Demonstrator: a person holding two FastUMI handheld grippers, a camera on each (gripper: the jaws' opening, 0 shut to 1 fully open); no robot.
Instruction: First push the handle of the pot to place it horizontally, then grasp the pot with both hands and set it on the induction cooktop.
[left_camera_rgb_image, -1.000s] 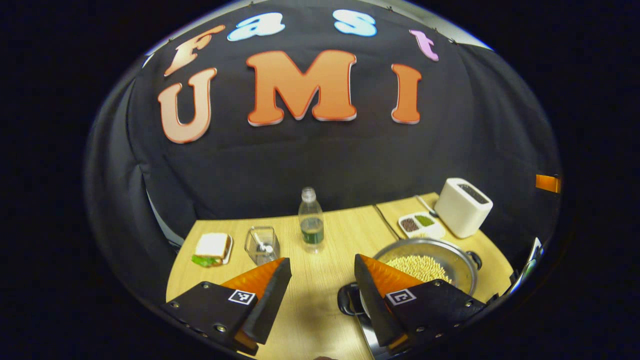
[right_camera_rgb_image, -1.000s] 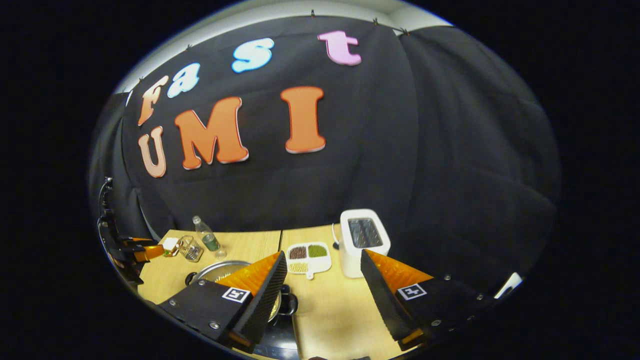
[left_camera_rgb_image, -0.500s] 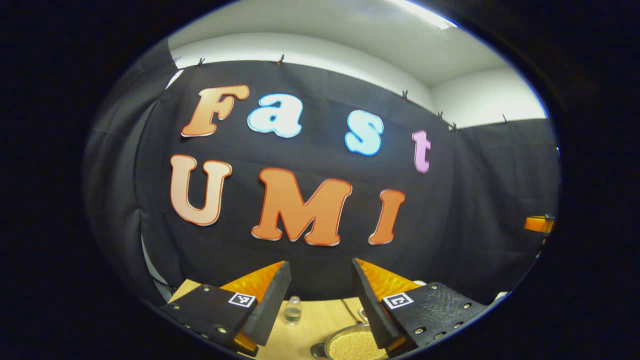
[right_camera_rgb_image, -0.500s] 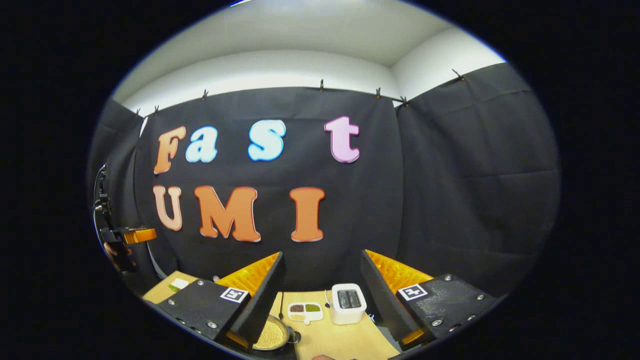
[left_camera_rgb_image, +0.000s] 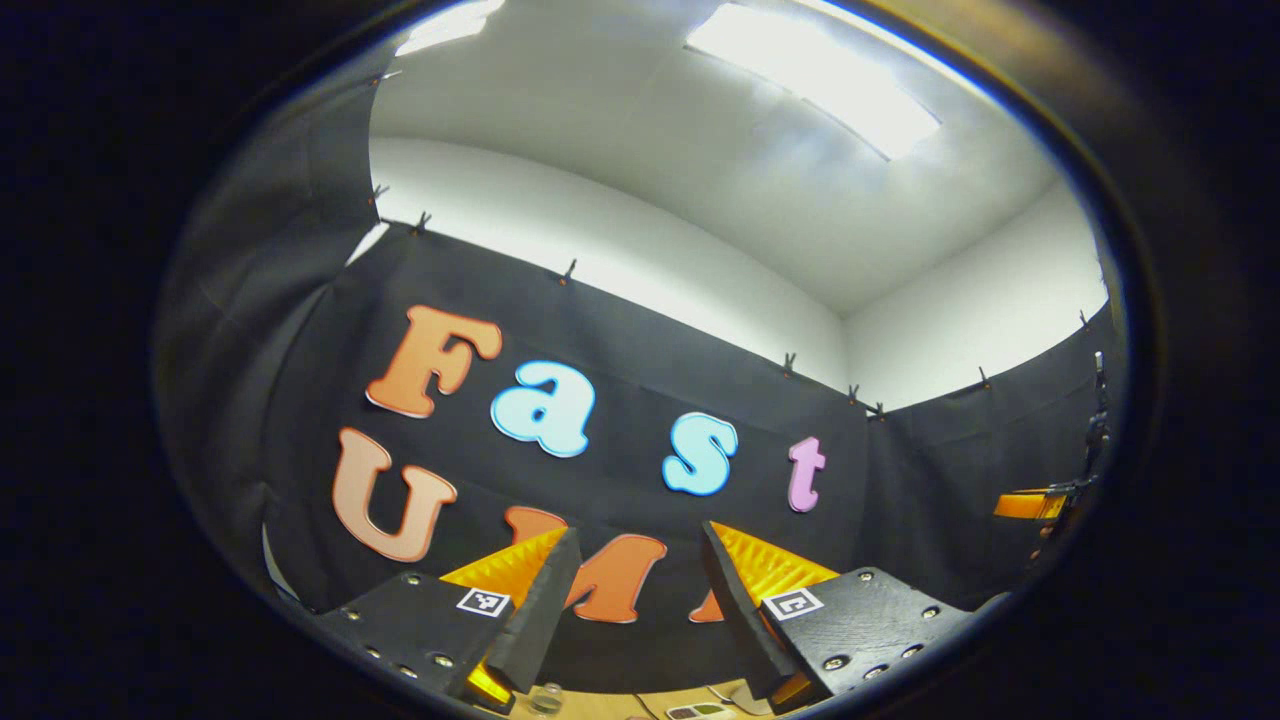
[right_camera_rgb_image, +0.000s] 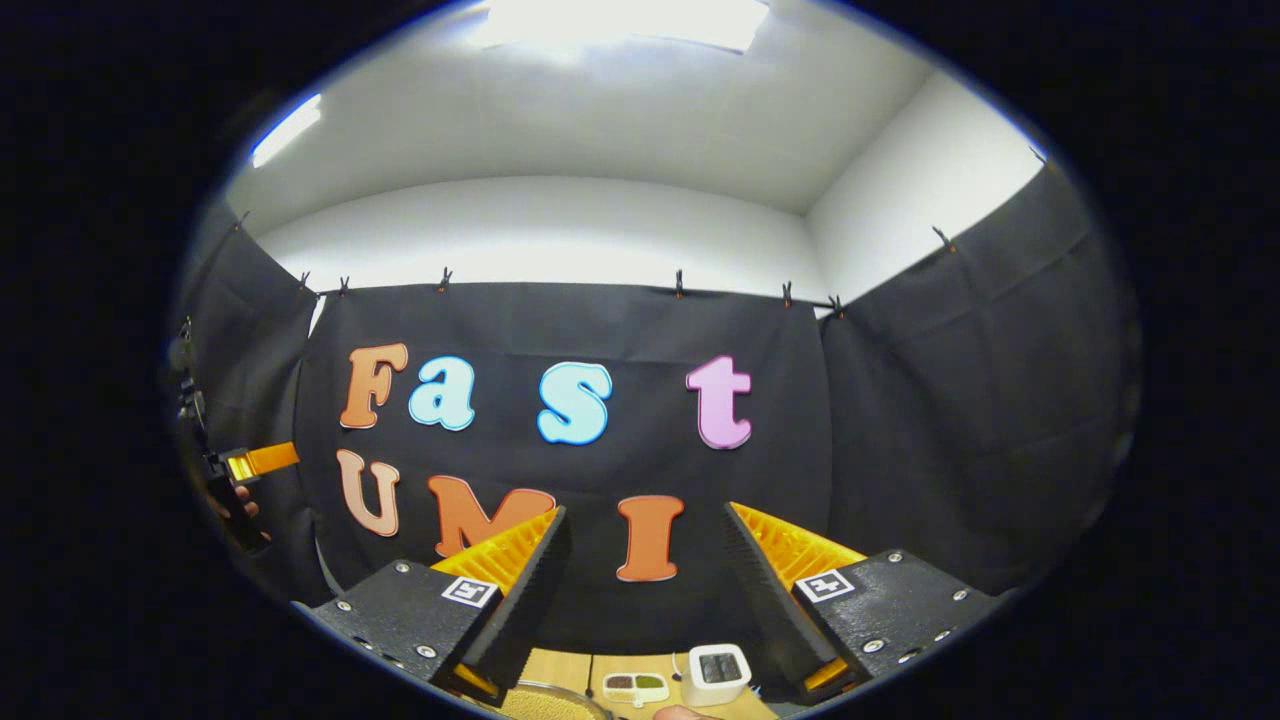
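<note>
Left claw (left_camera_rgb_image: 635, 545): spread, gripping nothing, tilted up at the wall.
Right claw (right_camera_rgb_image: 645, 525): spread, gripping nothing.
Toaster (right_camera_rgb_image: 722, 672): on the table (right_camera_rgb_image: 560, 668).

Below my right claw at six o'clock, the wooden table (right_camera_rgb_image: 560, 668) carries a white toaster (right_camera_rgb_image: 722, 672), a divided dish (right_camera_rgb_image: 636, 685) and the pot (right_camera_rgb_image: 552, 702).

Toaster (right_camera_rgb_image: 722, 672) right of divided dish (right_camera_rgb_image: 635, 686), on table (right_camera_rgb_image: 560, 668)
</note>
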